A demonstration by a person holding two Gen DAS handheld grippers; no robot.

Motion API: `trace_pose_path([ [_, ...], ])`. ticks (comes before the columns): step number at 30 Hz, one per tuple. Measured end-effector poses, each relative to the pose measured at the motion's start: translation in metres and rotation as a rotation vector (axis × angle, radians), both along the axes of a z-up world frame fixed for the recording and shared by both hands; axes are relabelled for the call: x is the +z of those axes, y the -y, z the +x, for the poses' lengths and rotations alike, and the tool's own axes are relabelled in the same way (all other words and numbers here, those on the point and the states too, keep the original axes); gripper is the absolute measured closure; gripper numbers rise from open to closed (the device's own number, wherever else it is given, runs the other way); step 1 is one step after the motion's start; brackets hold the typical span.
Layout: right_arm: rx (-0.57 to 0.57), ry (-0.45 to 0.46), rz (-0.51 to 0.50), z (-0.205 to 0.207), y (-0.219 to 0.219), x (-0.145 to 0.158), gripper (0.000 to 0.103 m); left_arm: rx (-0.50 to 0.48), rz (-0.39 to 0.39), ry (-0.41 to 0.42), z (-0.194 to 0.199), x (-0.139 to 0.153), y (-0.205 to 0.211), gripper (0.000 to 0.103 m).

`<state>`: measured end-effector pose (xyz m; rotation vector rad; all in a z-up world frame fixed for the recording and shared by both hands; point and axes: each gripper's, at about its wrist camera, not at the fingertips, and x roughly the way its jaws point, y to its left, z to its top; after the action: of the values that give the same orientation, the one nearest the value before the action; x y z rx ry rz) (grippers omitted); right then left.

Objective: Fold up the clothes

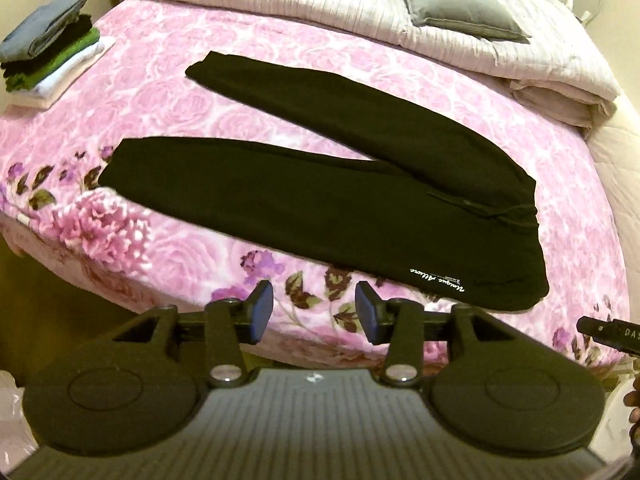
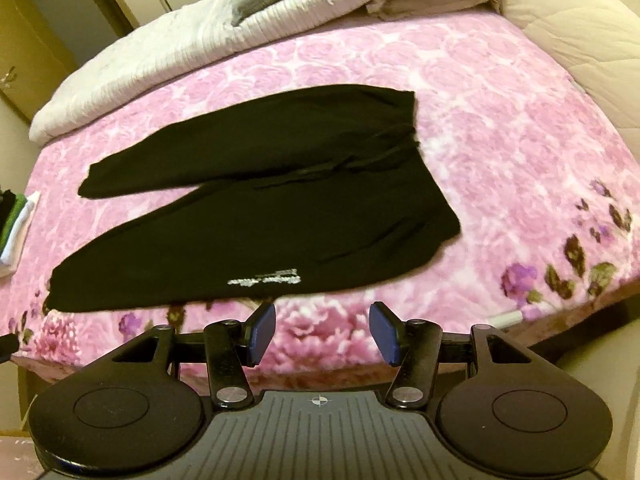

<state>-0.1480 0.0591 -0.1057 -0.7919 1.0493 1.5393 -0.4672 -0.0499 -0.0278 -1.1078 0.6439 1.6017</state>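
Black trousers (image 1: 320,200) lie flat on the pink floral bedspread (image 1: 192,112), legs spread in a V toward the left, waistband at the right with a small white logo near the front edge. They also show in the right wrist view (image 2: 260,216). My left gripper (image 1: 314,312) is open and empty, held above the bed's front edge just short of the trousers. My right gripper (image 2: 322,332) is open and empty, also near the front edge, just in front of the logo. Its tip shows at the right of the left wrist view (image 1: 608,330).
A stack of folded clothes (image 1: 52,48) sits at the bed's far left corner. A folded pale quilt (image 1: 360,4) with a grey pillow (image 1: 456,10) lies along the far side. The bed's front edge (image 2: 520,320) drops off below the grippers.
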Motion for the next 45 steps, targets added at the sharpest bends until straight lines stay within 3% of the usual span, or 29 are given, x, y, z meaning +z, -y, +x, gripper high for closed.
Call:
trace_pose_path([
  [6, -0.011, 0.028, -0.027, 0.002, -0.003, -0.002, 0.046, -0.021, 0.012, -0.042, 0.002, 0.004, -0.008, 0.062],
  [14, 0.058, 0.091, -0.048, -0.014, -0.006, -0.007, 0.031, -0.048, -0.011, -0.149, 0.008, 0.002, -0.005, 0.061],
  [30, 0.181, 0.178, -0.087, -0.048, 0.021, -0.016, 0.014, 0.009, -0.078, -0.137, -0.005, -0.011, 0.035, 0.061],
  [45, 0.278, 0.211, -0.019, -0.083, 0.025, -0.006, 0.006, 0.085, -0.082, -0.135, -0.022, -0.009, 0.051, 0.061],
])
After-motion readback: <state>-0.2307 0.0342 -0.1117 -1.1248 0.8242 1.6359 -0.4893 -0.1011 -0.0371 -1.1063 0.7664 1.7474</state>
